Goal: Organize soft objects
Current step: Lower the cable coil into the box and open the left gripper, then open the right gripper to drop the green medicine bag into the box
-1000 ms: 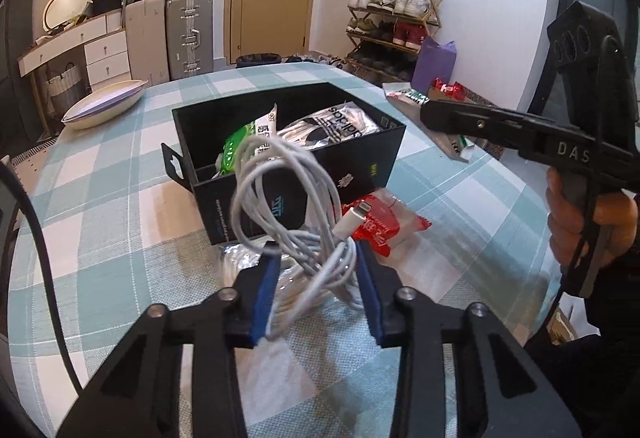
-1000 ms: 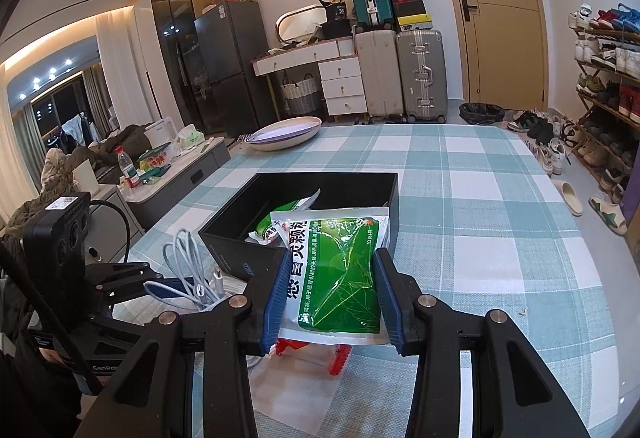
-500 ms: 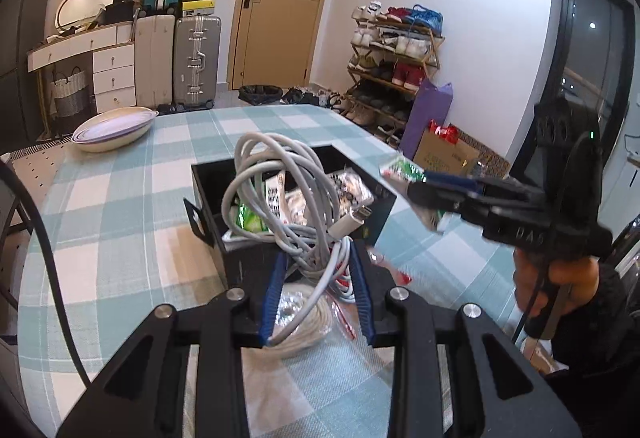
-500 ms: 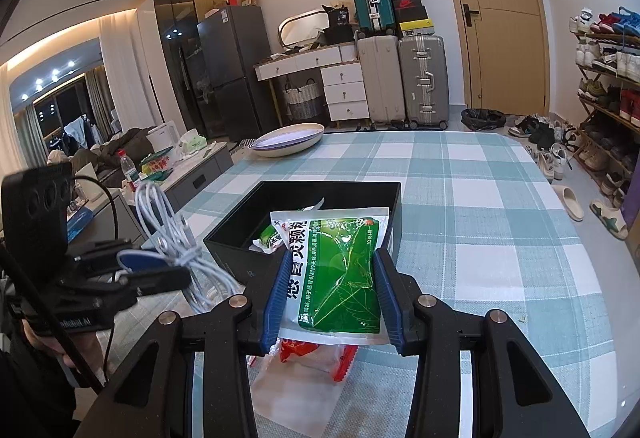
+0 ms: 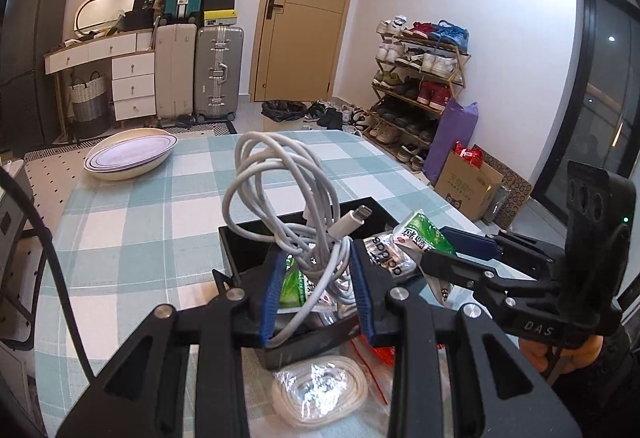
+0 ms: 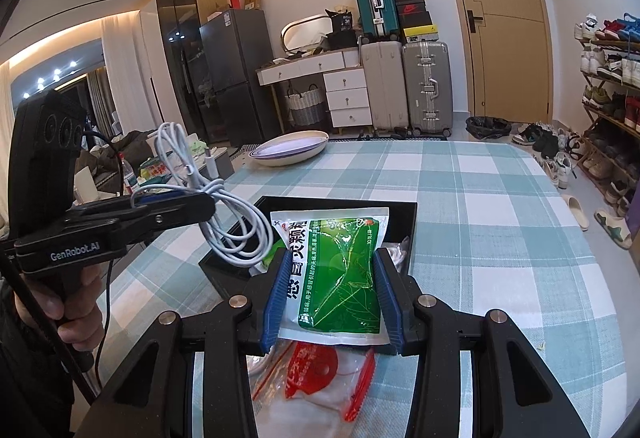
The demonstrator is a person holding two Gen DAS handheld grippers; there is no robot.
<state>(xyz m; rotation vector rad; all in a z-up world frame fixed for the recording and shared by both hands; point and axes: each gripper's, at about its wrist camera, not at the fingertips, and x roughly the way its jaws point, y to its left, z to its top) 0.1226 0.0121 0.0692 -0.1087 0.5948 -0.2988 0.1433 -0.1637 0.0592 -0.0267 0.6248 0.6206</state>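
- My left gripper (image 5: 316, 292) has its fingers (image 5: 267, 302) pinched narrow on a coiled white cable (image 5: 280, 189); the loops stand up above the pads and the plug end juts out to the right.
- From the right wrist view I see that same cable (image 6: 224, 213) hanging off the left gripper (image 6: 180, 203), lifted clear of the worktop and just over the near left corner of the black box (image 6: 408, 222).
- My right gripper (image 6: 330, 292) has its fingers (image 6: 276, 294) closed on a green and white sachet (image 6: 338, 270), one blue pad against each long side; the sachet lies flat between them, its far end reaching over the near wall of the box.
- In the left wrist view the right gripper (image 5: 460, 246) comes in from the right with the sachet (image 5: 424, 234) at its tip, over the box.
- The black box (image 5: 248, 242) sits on the checked worktop (image 5: 140, 222) towards its near edge; I can see other packets inside, a silver one with dark print among them.
- On the worktop in front of the box lie a bagged white coil (image 5: 320, 390) and a clear pouch with red print (image 6: 320, 374), touching or overlapping; I cannot tell which.
- A shallow white bowl (image 5: 130, 157) rests at the far left corner of the worktop, well apart from the box.
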